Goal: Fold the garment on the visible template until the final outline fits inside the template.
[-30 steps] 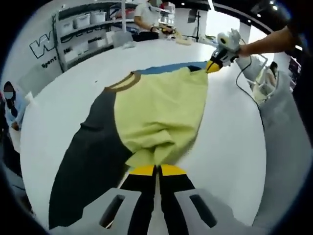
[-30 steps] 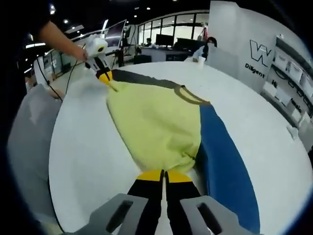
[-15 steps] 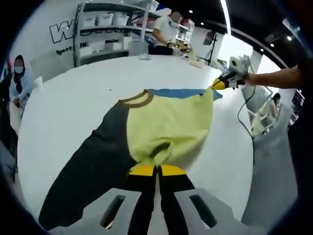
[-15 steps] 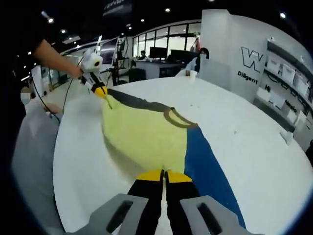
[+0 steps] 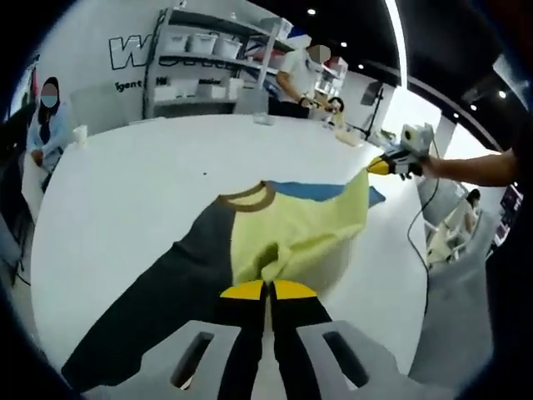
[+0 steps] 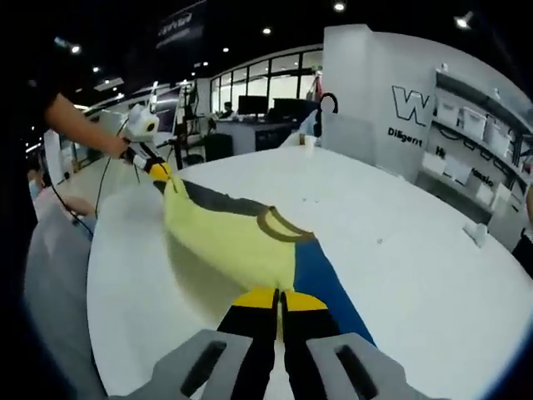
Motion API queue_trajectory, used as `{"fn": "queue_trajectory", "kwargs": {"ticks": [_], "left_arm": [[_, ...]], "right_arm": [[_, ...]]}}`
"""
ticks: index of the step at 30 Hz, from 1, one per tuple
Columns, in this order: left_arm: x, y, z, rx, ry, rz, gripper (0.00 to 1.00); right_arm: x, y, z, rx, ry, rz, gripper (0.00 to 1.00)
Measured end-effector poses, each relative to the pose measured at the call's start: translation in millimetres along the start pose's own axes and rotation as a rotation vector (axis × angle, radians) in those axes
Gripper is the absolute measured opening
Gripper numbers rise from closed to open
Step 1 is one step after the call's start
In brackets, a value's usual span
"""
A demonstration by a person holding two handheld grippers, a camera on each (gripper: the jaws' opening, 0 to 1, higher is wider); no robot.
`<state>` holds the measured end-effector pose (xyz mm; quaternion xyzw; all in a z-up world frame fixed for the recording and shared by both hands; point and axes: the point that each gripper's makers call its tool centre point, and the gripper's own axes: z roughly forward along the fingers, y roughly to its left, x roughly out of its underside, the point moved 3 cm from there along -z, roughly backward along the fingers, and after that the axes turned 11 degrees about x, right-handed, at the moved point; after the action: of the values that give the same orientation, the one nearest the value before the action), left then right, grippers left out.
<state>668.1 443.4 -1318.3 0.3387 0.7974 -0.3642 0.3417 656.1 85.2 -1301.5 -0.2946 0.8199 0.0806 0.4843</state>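
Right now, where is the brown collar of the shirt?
In the left gripper view the brown collar sits mid-picture on the white table, where the shirt's black, yellow and blue parts meet, beyond the left gripper.

Large "W" on white wall (image 6: 410, 101), smaller line beneath unreadable

Big open office-type space with a dark ceiling dotted with spotlights (image 6: 339, 7). White wall with a large "W" logo (image 6: 410, 102), metal shelving (image 5: 218, 58) stacked with white bins right beside it. Glass-walled back area with desks and monitors (image 6: 268, 86). Round white table (image 5: 125, 192) up front.
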Motion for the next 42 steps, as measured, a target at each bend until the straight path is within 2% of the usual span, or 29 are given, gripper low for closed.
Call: {"fn": "queue_trajectory", "kwargs": {"ticks": [6, 10, 17, 26, 33, 36, 42], "left_arm": [[-17.4, 13.3, -0.1, -0.053, -0.078, -0.029, 0.03], [-22.0, 23.4, 5.7, -0.087, -0.087, -0.047, 0.02], [-24.6, 36.7, 15.0, -0.152, -0.061, 0.004, 0.02], [-17.4, 46.3, 24.9, -0.193, -0.026, 0.006, 0.02], [-19.1, 51.0, 33.8, -0.218, -0.027, 0.006, 0.02], [-20.8, 53.6, 35.3, -0.23, -0.029, 0.005, 0.02], [-21.7, 53.1, 36.9, -0.23, -0.032, 0.004, 0.02]], "right_arm": [[-10.3, -10.4, 7.9, 0.052, -0.012, 0.031, 0.0], [-11.0, -15.7, 18.4, 0.077, 0.0, 0.048, 0.0], [-5.5, -25.6, 34.7, 0.118, 0.029, 0.059, 0.0], [10.1, -32.5, 52.7, 0.15, 0.077, 0.06, 0.0], [20.8, -34.9, 68.3, 0.178, 0.102, 0.04, 0.0], [25.2, -35.2, 68.6, 0.186, 0.107, 0.038, 0.0], [37.0, -25.5, 58.9, 0.158, 0.096, 0.032, 0.05]]}}
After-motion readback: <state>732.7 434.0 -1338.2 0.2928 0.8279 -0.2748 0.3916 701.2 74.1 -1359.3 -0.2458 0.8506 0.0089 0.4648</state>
